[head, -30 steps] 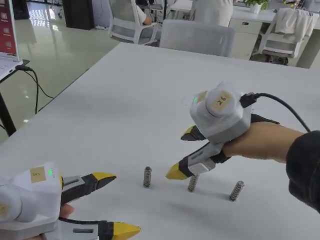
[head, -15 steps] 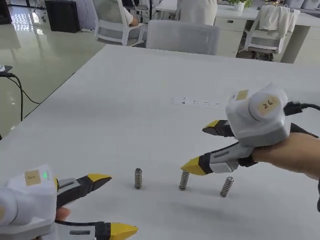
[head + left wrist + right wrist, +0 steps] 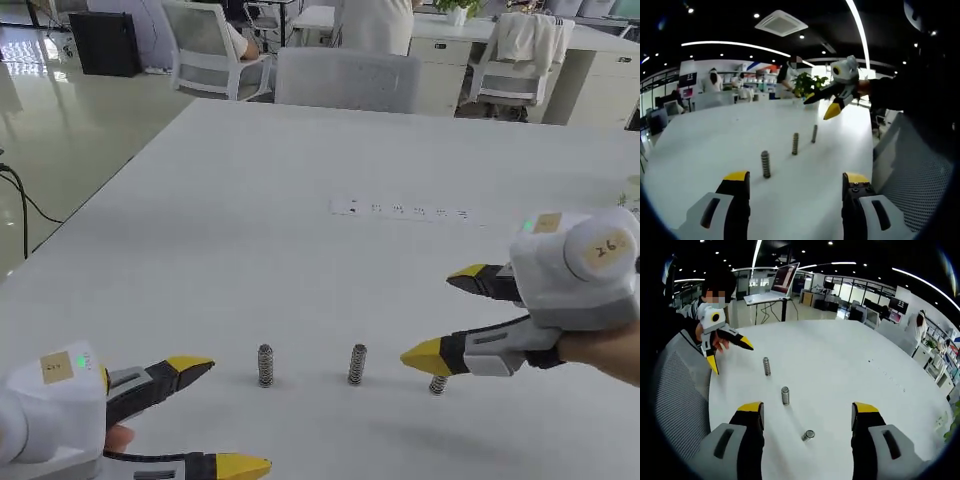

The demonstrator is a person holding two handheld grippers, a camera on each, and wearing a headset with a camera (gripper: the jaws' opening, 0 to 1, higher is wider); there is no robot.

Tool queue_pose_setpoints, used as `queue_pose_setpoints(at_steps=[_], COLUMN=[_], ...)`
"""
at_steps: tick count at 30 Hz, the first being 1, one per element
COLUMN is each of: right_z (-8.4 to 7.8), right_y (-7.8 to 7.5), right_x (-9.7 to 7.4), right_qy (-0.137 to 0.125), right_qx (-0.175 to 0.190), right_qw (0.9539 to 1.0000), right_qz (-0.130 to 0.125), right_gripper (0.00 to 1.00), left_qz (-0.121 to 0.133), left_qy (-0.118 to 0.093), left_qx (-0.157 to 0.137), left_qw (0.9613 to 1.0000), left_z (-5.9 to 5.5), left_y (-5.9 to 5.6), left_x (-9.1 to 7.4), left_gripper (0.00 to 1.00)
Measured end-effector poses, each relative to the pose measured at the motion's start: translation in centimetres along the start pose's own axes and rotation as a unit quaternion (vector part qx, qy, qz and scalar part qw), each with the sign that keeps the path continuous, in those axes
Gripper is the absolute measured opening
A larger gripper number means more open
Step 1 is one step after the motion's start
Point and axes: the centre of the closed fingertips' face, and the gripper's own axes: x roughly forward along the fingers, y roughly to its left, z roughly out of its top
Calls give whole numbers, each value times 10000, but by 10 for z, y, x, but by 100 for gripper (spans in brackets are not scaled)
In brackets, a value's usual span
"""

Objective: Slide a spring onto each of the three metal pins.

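Observation:
Three springs stand upright in a row on the white table: the left spring (image 3: 265,365), the middle spring (image 3: 357,364) and the right spring (image 3: 437,384). Each seems to sit over a pin, but the pins are hidden. My right gripper (image 3: 443,314) hovers open just above the right spring, its lower fingertip near it. In the right gripper view the row runs away between my open jaws: near spring (image 3: 808,435), then (image 3: 785,395), then (image 3: 766,366). My left gripper (image 3: 218,415) is open and empty at the near left, short of the left spring (image 3: 765,164).
A flat white strip (image 3: 400,210) with small marks lies mid-table. Grey and white chairs (image 3: 345,78) stand along the far edge. The table's left edge (image 3: 90,205) drops to the floor. A laptop on a stand (image 3: 782,282) is off to one side.
My right gripper has drawn back to the right, from beside the middle spring to above the right one. The left gripper has hardly moved. The head camera has shifted.

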Motion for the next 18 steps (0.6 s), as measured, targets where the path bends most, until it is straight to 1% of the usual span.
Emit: queue_pose_setpoints(at_steps=[7,9,14,18], right_z=[-23,-28,-37,-46], right_y=[3,4,11,20], right_x=[-9,-11,-14,-16], right_qy=[-165,-170,-242,-364], right_qx=[254,330,406,394], right_qw=[9994,9991,9987,9984], right_qz=[-156,-197,-191,-154], right_gripper=[77,77,78,80], left_qz=[28,27,54,74], left_qy=[-11,-1,-21,-28], left_qx=[-28,-23,-52,-105], left_qw=[10000,10000,10000,9999], left_z=[0,0,1,-1], left_y=[-1,-1,-1,-1], left_x=[0,0,-1,0], left_gripper=[72,72,73,74])
